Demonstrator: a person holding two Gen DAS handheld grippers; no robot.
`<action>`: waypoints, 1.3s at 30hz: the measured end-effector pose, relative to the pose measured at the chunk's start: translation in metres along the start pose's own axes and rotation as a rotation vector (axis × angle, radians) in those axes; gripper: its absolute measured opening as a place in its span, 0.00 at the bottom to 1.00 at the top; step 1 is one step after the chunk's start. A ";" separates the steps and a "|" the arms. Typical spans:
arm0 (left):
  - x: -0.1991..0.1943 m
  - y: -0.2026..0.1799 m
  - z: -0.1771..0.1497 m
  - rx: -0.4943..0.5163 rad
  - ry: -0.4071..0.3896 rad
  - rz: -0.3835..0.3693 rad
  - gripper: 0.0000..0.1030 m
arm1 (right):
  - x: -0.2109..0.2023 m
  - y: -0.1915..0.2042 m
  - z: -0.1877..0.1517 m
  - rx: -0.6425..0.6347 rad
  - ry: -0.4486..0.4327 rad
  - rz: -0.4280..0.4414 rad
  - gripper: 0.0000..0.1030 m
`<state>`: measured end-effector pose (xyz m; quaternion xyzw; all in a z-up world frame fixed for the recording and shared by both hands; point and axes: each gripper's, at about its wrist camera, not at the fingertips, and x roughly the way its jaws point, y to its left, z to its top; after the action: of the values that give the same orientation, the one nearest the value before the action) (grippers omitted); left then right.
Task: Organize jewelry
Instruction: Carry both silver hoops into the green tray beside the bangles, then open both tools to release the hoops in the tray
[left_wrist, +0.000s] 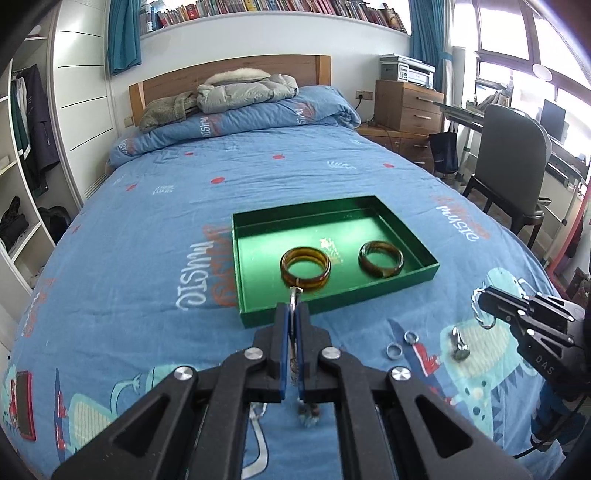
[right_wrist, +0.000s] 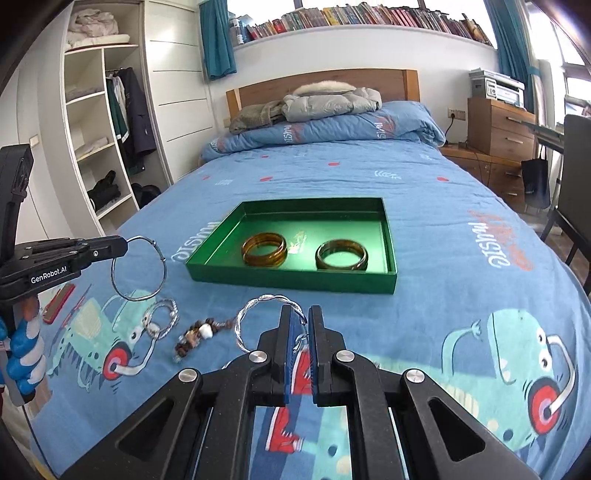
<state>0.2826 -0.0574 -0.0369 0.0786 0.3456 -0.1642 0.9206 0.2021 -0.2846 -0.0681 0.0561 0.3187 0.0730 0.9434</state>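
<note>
- The left gripper (right_wrist: 123, 246) was clenched on a thin silver hoop bangle (right_wrist: 138, 268) by its edge alone; it could swing or slip out.
- The right gripper (right_wrist: 300, 316) was clenched on a twisted silver bangle (right_wrist: 258, 303), both held above the bed (right_wrist: 461, 258) short of the green tray's (right_wrist: 291, 280) near edge; either could snag that rim.

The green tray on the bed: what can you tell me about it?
The green tray is a shallow, open rectangular box with low walls and a shiny floor that bears a small gold mark near the middle. It looks like card. It sits flat on the blue quilt, mid-bed. Inside lie two brown bangles side by side and apart: an amber one and a darker one. Neither gripper touches it.
</note>
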 end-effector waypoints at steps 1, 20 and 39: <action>0.010 -0.001 0.010 0.003 -0.002 -0.005 0.03 | 0.007 -0.004 0.010 -0.001 -0.005 -0.005 0.07; 0.219 -0.007 0.113 -0.089 0.101 -0.056 0.03 | 0.203 -0.077 0.109 0.060 0.136 -0.091 0.07; 0.273 0.046 0.078 -0.260 0.319 -0.011 0.04 | 0.242 -0.080 0.095 0.071 0.295 -0.153 0.09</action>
<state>0.5397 -0.1022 -0.1583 -0.0178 0.5057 -0.1087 0.8557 0.4585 -0.3271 -0.1494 0.0538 0.4596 -0.0028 0.8865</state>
